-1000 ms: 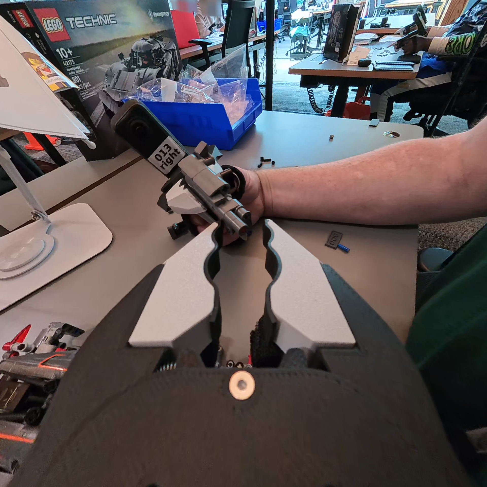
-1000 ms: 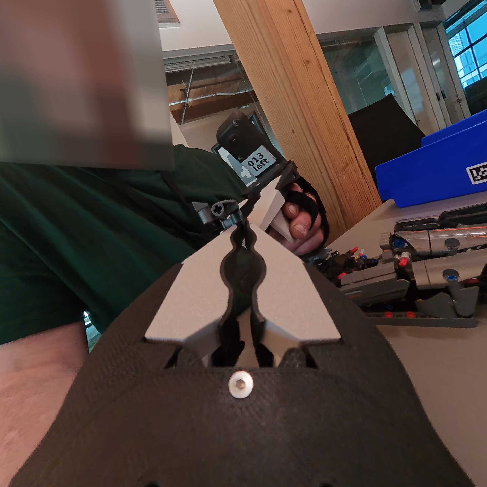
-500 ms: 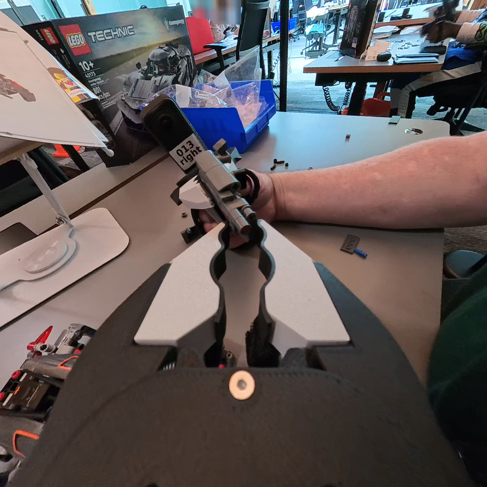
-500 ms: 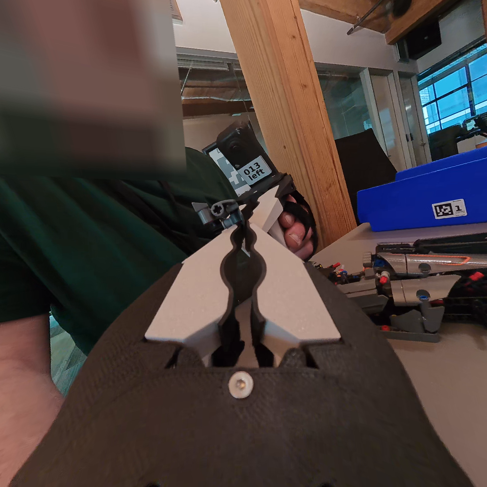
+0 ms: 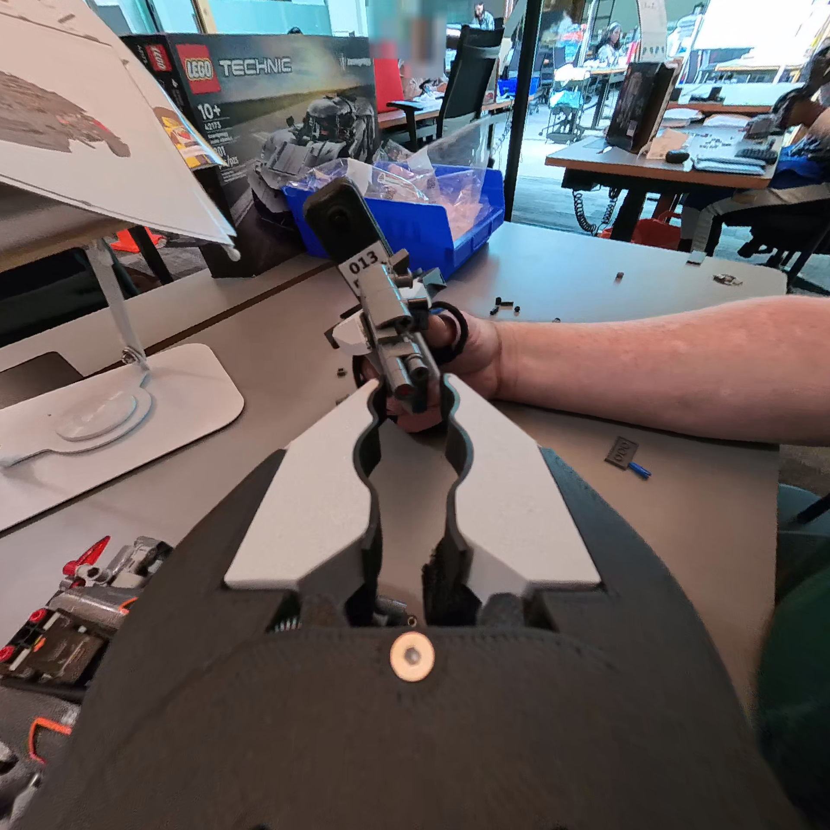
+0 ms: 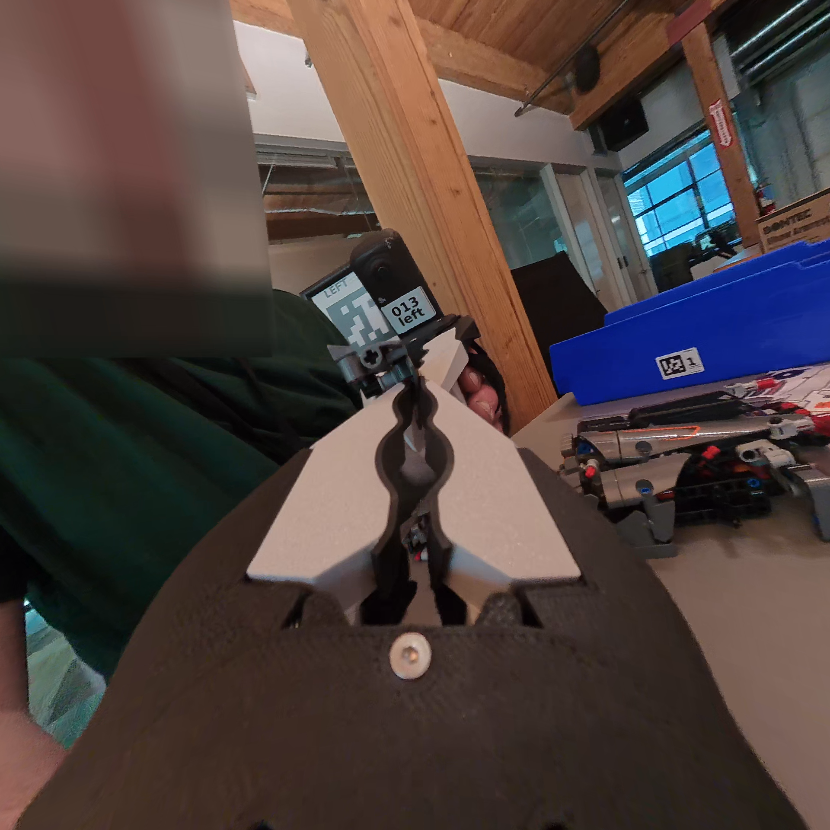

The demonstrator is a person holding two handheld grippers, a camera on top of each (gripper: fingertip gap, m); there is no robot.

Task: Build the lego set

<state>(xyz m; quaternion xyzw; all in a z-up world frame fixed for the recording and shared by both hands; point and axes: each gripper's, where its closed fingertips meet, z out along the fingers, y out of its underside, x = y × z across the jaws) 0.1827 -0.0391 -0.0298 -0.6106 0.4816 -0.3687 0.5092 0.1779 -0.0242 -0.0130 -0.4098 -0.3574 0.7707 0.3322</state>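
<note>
The right gripper (image 6: 415, 386) was pinched shut on a small grey lego piece (image 6: 377, 361), its fingertips nipping one end so that the piece stuck out to the left, with a cross-shaped hole facing the camera. From the left wrist view the same lego piece (image 5: 397, 341) appeared as a short grey bundle of tubes pointing toward the left gripper (image 5: 411, 393), held up above the table (image 5: 584, 278). The left gripper's fingers (image 5: 332, 485) were spread apart, their tips on either side of the near end of the piece; whether they touched it could not be told. The person's right hand (image 5: 467, 350) held the far tool, the forearm stretching across the table. The half-built model (image 6: 700, 467), grey with orange lines and red pins, lay on the table to the right in the right wrist view, in front of a blue bin (image 6: 691, 332). Another blue bin (image 5: 431, 224) holding clear bags stood beside the set's box (image 5: 278, 112), and an open instruction booklet (image 5: 90, 134) rested on a white stand (image 5: 134, 404).
</note>
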